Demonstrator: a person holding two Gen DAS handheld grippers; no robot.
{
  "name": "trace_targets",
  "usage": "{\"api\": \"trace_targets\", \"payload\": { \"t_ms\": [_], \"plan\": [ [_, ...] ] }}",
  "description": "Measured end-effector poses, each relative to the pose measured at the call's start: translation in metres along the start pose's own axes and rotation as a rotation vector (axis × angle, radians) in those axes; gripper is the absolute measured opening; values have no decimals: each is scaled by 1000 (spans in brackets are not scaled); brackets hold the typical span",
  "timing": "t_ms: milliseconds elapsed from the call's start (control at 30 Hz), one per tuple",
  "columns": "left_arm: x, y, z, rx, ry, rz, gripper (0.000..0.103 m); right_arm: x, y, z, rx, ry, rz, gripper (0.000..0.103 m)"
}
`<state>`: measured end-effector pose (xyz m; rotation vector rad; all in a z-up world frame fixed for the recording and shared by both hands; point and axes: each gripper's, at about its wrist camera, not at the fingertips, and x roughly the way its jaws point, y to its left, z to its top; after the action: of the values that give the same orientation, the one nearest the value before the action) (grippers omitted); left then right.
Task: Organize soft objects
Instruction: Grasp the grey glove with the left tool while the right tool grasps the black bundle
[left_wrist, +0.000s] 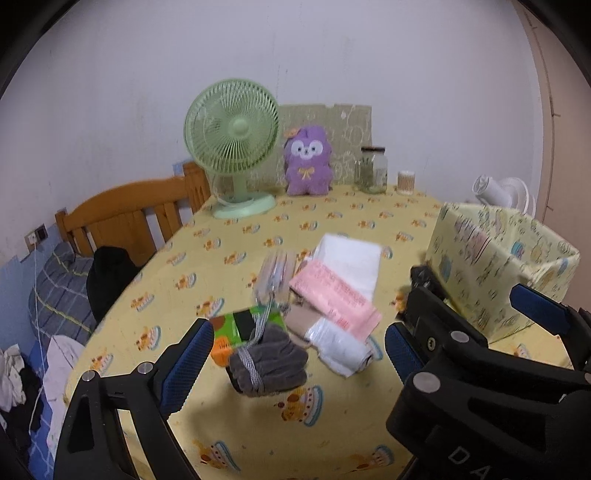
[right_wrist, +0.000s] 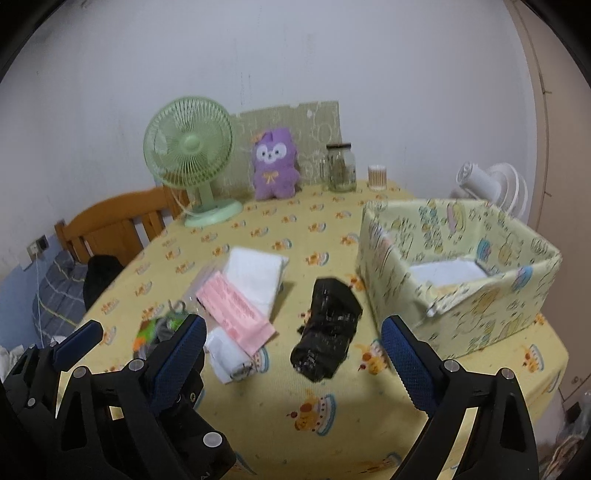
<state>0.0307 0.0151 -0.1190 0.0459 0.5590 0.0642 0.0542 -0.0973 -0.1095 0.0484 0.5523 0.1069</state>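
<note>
the left gripper (left_wrist: 295, 354) is hovering with its jaws spread wide and nothing clamped, a grey rolled cloth (left_wrist: 269, 360) lying on the table between its blue pads. the right gripper (right_wrist: 295, 354) is gaping open too, empty, above a black wrapped bundle (right_wrist: 327, 330). beside these a pink packet (right_wrist: 236, 314) is overlapping a white folded cloth (right_wrist: 256, 275) on the yellow tablecloth (right_wrist: 325, 421). the patterned fabric box (right_wrist: 461, 266) is sitting to the right, something white inside.
</note>
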Motion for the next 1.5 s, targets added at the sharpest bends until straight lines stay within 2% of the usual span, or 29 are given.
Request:
{"api": "trace_targets", "payload": {
  "t_ms": [300, 467, 600, 667, 767, 833, 900, 1167, 1200, 1300, 1367, 1500],
  "plan": [
    [24, 7, -17, -46, 54, -5, 94, 26, 8, -15, 14, 67, -12, 96],
    [38, 14, -24, -78, 95, -14, 90, 41, 13, -18, -1, 111, -17, 95],
    [47, 18, -27, -94, 112, 9, 83, 52, 18, -20, -25, 141, -14, 92],
    [52, 20, -28, -107, 127, 13, 77, 56, 17, -20, -31, 146, -26, 91],
    [57, 23, -28, -114, 132, 30, 62, 61, 11, -19, -2, 151, -40, 89],
    [58, 21, -29, -98, 130, 40, 59, 66, 9, -18, 0, 170, -58, 78],
    [58, 18, -29, -85, 126, 40, 57, 70, 8, -20, -20, 182, -90, 74],
    [61, -3, -28, -24, 122, 28, 54, 80, -10, -23, 29, 207, -112, 74],
    [62, -5, -28, -18, 122, 32, 54, 83, -13, -23, 42, 221, -104, 73],
    [63, -12, -26, -2, 121, 16, 53, 83, -14, -21, 36, 216, -76, 46],
    [63, -15, -26, 12, 116, 15, 52, 81, -13, -22, 28, 212, -53, 42],
    [62, -13, -21, -3, 117, 10, 51, 72, -11, -20, 22, 179, -26, 41]
  ]
}}
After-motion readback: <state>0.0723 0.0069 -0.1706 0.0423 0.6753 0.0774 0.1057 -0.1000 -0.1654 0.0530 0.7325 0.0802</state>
